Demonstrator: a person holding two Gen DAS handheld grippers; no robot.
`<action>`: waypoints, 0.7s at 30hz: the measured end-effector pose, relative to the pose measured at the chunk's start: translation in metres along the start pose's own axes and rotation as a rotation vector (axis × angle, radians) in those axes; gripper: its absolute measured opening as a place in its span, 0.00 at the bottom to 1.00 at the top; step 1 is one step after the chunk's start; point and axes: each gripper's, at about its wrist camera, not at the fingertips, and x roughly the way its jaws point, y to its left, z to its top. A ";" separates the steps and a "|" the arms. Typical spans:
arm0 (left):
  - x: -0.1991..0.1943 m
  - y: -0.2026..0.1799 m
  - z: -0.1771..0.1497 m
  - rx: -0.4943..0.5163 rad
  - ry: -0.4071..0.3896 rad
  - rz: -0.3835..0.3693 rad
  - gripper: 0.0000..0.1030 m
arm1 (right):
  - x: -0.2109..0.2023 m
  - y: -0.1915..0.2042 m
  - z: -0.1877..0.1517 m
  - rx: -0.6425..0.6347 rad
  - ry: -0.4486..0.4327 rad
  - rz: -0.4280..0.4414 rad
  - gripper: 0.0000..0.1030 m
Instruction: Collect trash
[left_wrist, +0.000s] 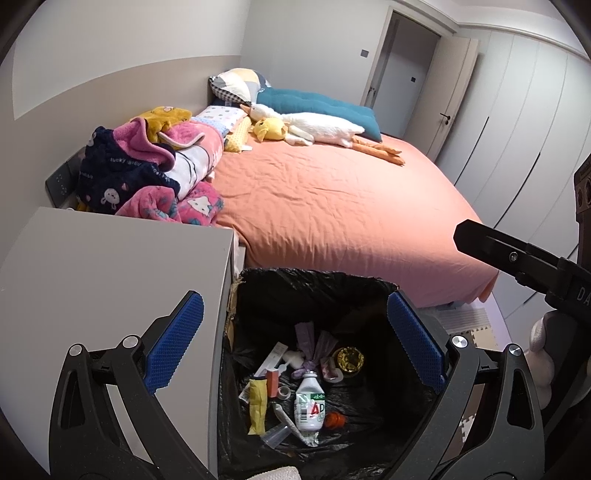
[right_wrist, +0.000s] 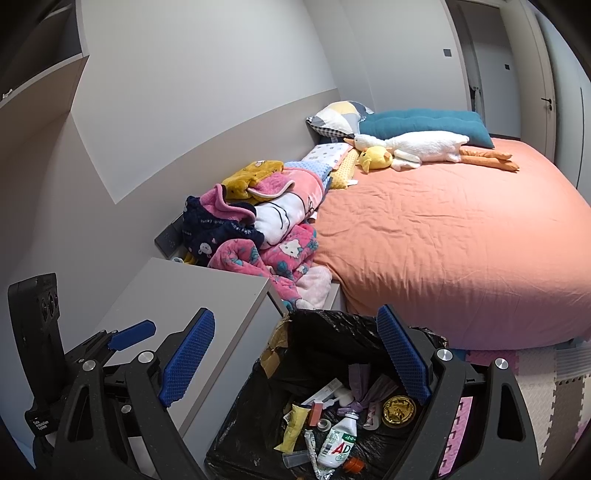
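- Hovering both tools — left tool (left_wrist: 295, 343), right tool (right_wrist: 295, 363) — spread apart, empty, over the bin (left_wrist: 317, 284).
- I might snag its loose liner (right_wrist: 332, 321) descending — tipping trash out.

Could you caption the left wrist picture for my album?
Open left gripper above a black-lined trash bin of litter, beside an orange bed.

- You have one trash bin (left_wrist: 258, 295) lined with a black bag; in it one white plastic bottle (left_wrist: 309, 404), one yellow wrapper (left_wrist: 257, 406), one orange cap (left_wrist: 334, 420), one gold foil cup (left_wrist: 349, 359);
- You can count two plush toys on the one bed (left_wrist: 332, 206): one white goose (left_wrist: 321, 127), one yellow duck (left_wrist: 269, 129);
- You see one teal cushion (left_wrist: 317, 105); one patchwork pillow (left_wrist: 238, 85);
- You hold two grippers, two blue pads on each.
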 end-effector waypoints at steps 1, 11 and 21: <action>0.000 0.000 0.001 0.001 0.000 0.001 0.93 | 0.000 0.001 0.000 -0.001 0.001 -0.001 0.87; 0.000 -0.001 0.003 0.005 -0.001 0.002 0.93 | 0.000 0.002 0.001 -0.003 -0.001 0.000 0.87; -0.001 -0.002 0.004 0.007 -0.007 0.007 0.93 | 0.000 0.002 0.001 -0.004 0.000 -0.001 0.87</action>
